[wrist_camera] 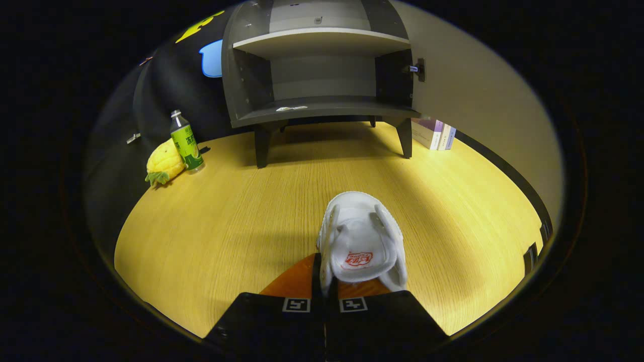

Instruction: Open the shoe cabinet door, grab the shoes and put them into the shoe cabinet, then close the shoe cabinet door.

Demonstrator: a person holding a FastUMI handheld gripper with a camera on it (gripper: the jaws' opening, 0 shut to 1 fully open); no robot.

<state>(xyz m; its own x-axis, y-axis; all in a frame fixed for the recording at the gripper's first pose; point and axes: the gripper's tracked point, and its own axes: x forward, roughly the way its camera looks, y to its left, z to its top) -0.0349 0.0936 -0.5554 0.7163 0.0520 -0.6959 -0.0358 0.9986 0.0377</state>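
Observation:
A white shoe (361, 240) with a red mark on its tongue points toward the cabinet, its heel end at my fingers. My gripper (325, 282) is shut on the shoe's left side wall, the fingers almost together with the wall pinched between them. The grey shoe cabinet (322, 75) stands on short legs beyond the shoe, at the far side of the wooden table (226, 211). Its door (473, 90) is swung wide open to the right. The lower shelf (347, 106) holds only a small pale scrap (291, 108); the upper shelf (322, 39) is bare.
A green-labelled bottle (186, 143) and a yellow pineapple toy (163, 165) stand left of the cabinet by the black wall. Several books (433, 133) lean beside the cabinet's right leg, behind the open door. Bare table lies between the shoe and the cabinet.

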